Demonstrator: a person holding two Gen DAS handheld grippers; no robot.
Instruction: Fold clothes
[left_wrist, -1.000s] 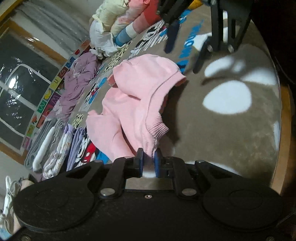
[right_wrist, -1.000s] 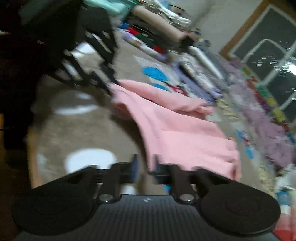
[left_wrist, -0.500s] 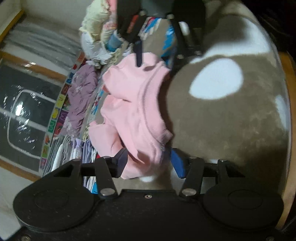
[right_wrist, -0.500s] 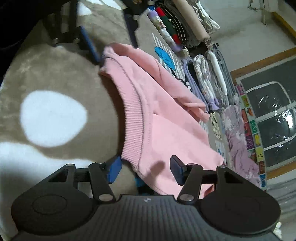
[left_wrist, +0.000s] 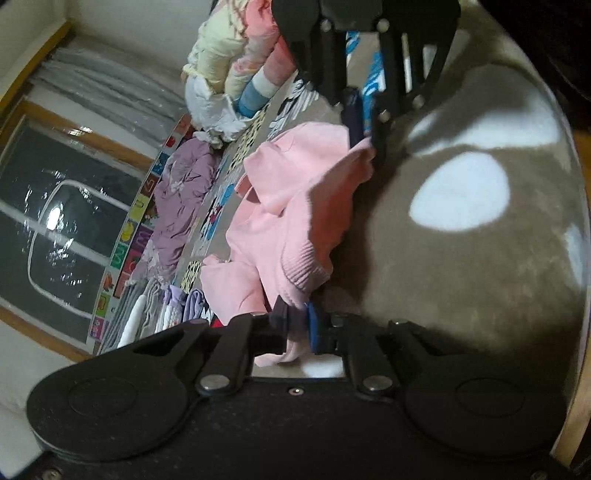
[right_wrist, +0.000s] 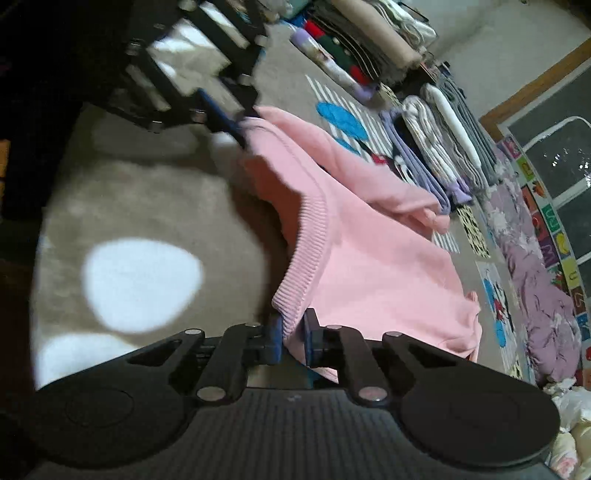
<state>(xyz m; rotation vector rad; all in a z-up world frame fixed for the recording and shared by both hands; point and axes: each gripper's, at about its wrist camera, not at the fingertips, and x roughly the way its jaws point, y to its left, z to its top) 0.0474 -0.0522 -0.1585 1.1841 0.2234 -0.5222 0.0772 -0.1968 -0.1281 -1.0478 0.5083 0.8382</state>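
Hem: since I want the pink top (left_wrist: 280, 206) stretched flat, left tongs (left_wrist: 295, 321) are clamped on its ribbed edge.
Right tongs (right_wrist: 293, 332): closing on the same hem, opposite end.

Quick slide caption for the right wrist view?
Right gripper closing on pink sweatshirt's ribbed hem; left gripper pinches the far end.

A grey-brown rug (left_wrist: 461, 280) with white blotches covers the floor. Beyond it lies an alphabet play mat (right_wrist: 554, 236). A dark wood-framed window (left_wrist: 44, 221) reflects light.
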